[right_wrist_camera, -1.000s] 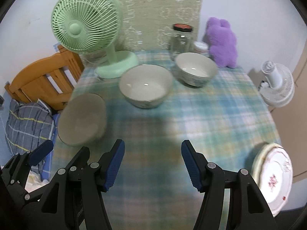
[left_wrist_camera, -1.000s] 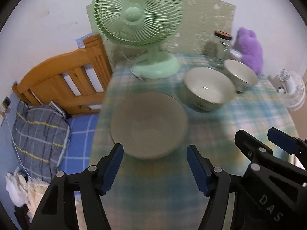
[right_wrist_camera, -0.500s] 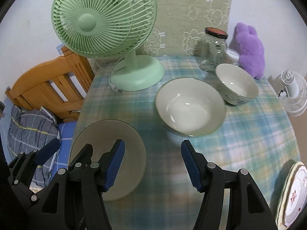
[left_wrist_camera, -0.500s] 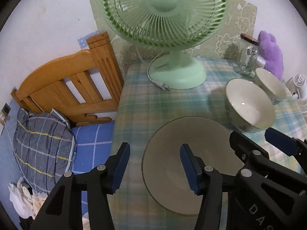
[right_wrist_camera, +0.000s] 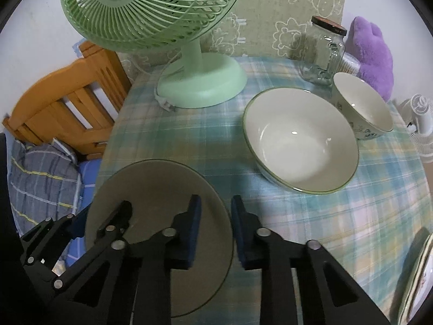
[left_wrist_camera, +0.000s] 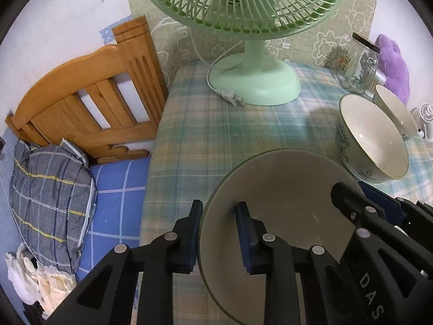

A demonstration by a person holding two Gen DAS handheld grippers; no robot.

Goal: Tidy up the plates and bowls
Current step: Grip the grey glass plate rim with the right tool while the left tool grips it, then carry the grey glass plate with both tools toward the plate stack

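Observation:
A grey plate [left_wrist_camera: 284, 203] lies near the table's front left corner; it also shows in the right wrist view [right_wrist_camera: 162, 189]. My left gripper [left_wrist_camera: 217, 227] straddles the plate's left rim, one finger outside and one over the plate, still parted around it. My right gripper [right_wrist_camera: 215, 224] straddles the plate's right rim in the same way. A large white bowl [right_wrist_camera: 300, 140] with a green rim sits right of the plate, and a smaller white bowl [right_wrist_camera: 362, 105] sits behind it. Both bowls appear in the left wrist view, large [left_wrist_camera: 373, 140] and small [left_wrist_camera: 395, 108].
A green desk fan [right_wrist_camera: 200, 86] stands at the back left with its cord on the plaid tablecloth [right_wrist_camera: 351, 216]. A glass jar [right_wrist_camera: 323, 54] and a purple plush toy [right_wrist_camera: 373, 51] stand at the back. A floral plate [right_wrist_camera: 422, 276] overhangs the right edge. A wooden bed frame [left_wrist_camera: 89, 103] lies left.
Both grippers have moved forward and down onto the grey plate and narrowed, each now straddling one side of its rim. The plate has stayed in place.

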